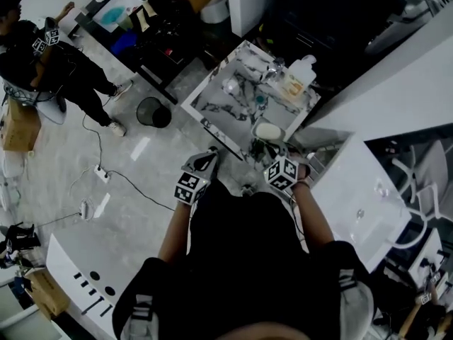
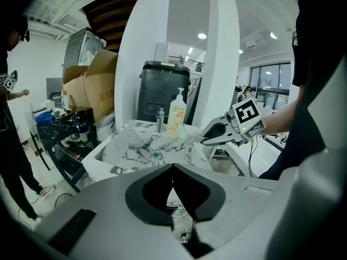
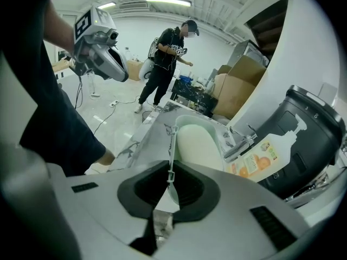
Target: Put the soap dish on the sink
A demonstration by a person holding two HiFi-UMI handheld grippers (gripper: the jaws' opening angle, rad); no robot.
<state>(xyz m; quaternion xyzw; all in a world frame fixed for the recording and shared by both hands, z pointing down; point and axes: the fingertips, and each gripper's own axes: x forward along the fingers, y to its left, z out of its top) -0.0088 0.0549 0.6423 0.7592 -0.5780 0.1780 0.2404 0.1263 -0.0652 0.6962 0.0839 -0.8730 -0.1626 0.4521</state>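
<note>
The soap dish [image 3: 198,145] is pale green with a white bar in it. My right gripper [image 3: 171,172] is shut on its near rim and holds it just over the front right corner of the marble sink [image 1: 212,98]. From the head view the dish [image 1: 269,131] shows beyond the right gripper [image 1: 267,147]. My left gripper [image 1: 211,153] hangs shut and empty at the sink's front edge, to the left of the dish. In its own view the left gripper [image 2: 172,172] has its jaws together, facing the sink [image 2: 135,148].
A soap bottle [image 1: 301,73] and a faucet [image 3: 241,142] stand at the sink's back rim. A tall black bin [image 2: 162,91] is behind it. A white counter [image 1: 361,197] lies to the right. A person [image 1: 49,55] stands far left; cables and a round bin [image 1: 153,112] lie on the floor.
</note>
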